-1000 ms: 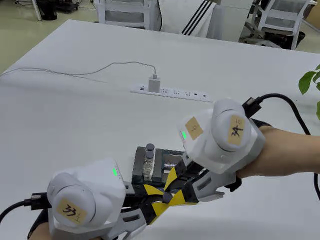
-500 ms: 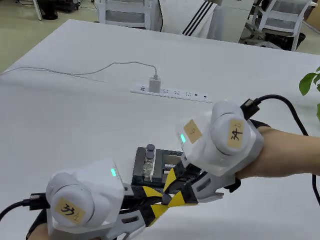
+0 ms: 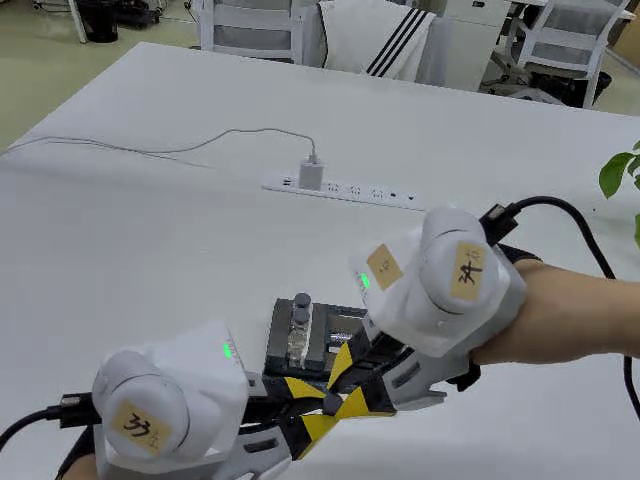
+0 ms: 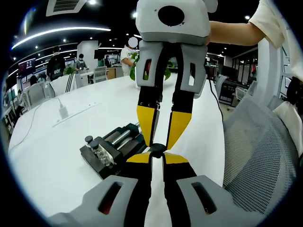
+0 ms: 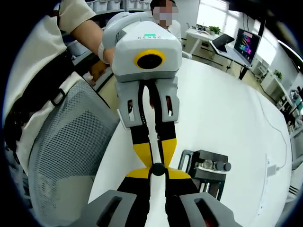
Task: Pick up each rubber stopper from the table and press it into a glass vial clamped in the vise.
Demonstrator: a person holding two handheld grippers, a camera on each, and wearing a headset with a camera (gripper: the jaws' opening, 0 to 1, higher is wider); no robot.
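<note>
A small dark rubber stopper (image 3: 333, 403) hangs in the air just in front of the black vise (image 3: 280, 345). My left gripper (image 4: 156, 156) and my right gripper (image 5: 157, 174) meet tip to tip on it, and both look shut on it. In the head view the left gripper (image 3: 322, 412) comes in from the lower left and the right gripper (image 3: 341, 395) from the right. The vise (image 4: 113, 153) clamps glass vials (image 3: 298, 330), two of them with dark stoppers (image 4: 91, 141) in their mouths.
A white power strip (image 3: 340, 187) with a plugged-in charger and its cable lies further back on the white table (image 3: 130, 240). A mesh office chair (image 5: 71, 142) stands at the table's near edge. Green plant leaves (image 3: 622, 165) reach in at the right.
Only the head camera has shifted a little. Both grippers stay tip to tip on the stopper in front of the vise.
</note>
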